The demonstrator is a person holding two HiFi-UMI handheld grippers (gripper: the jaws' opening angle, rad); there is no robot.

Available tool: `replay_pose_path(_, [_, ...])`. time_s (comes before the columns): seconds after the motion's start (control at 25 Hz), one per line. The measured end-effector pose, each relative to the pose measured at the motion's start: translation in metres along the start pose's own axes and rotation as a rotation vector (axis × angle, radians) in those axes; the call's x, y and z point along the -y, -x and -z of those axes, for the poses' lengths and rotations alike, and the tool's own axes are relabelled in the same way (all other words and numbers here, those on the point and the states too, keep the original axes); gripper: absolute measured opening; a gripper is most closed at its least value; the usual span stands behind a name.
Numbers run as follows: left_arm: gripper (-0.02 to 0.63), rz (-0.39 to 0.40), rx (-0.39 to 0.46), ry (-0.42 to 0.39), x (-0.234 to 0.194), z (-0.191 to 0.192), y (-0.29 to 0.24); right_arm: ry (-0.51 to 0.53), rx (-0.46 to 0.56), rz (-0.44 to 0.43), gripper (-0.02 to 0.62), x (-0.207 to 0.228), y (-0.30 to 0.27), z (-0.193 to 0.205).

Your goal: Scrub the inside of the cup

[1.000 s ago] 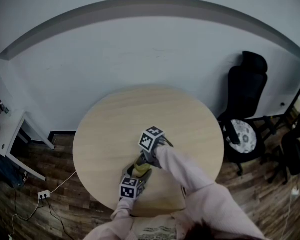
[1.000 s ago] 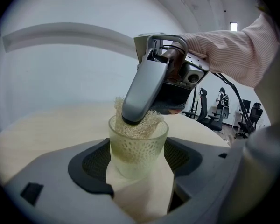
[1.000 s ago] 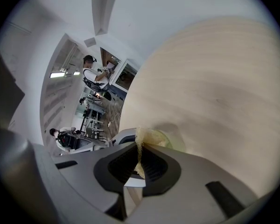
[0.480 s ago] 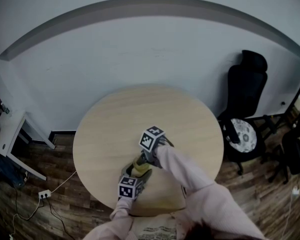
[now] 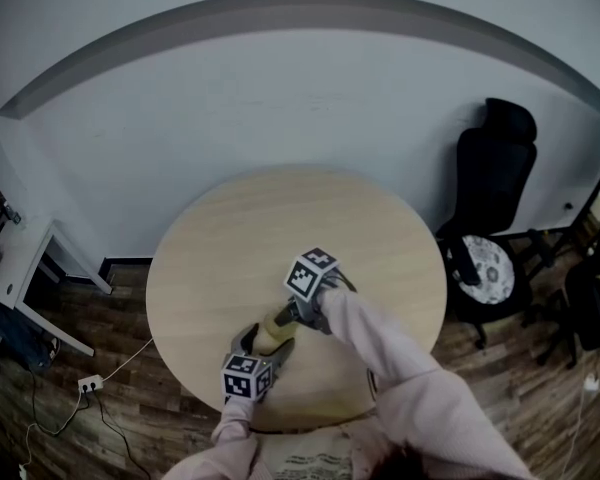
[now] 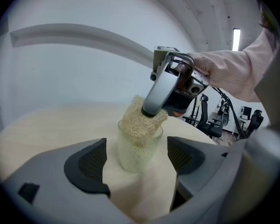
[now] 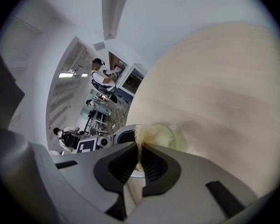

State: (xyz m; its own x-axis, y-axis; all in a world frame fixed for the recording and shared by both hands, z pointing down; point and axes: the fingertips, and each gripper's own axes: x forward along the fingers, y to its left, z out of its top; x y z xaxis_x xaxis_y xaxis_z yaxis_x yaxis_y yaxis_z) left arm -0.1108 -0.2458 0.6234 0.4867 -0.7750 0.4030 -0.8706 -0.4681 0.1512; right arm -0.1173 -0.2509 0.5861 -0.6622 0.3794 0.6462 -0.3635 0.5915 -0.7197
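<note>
Round wooden worktop against a pale wall; black chair at right of the head view.

Cup stands upright on the worktop, lower centre of the head view, close to the edge nearest the person. It's clear, and the sponge shows through its wall.

On the left claw the jaws have just been opening and sit wide apart. The cup is between them with a gap on each side, pads off the glass.

On the right claw the jaws are together, clamped on the sponge. It comes in from the upper right of the left gripper view, tip just above the rim. The sponge is stuffed into the cup mouth, with its top sticking out over the rim.

Pale pink sleeve runs in from the lower right of the head view.
</note>
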Motion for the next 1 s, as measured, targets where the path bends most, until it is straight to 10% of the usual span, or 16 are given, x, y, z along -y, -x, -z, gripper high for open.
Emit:
replay_pose_path(0.28, [0.289,-0.041,0.069,0.011,0.008,-0.012,0.03,0.133,0.125,-0.052,0.028,-0.016,0.019,0.008])
replay_pose_path(1.0, [0.036,-0.151,0.15,0.017,0.036,-0.046,0.08,0.493,0.813,0.017,0.028,-0.048,0.085,0.052])
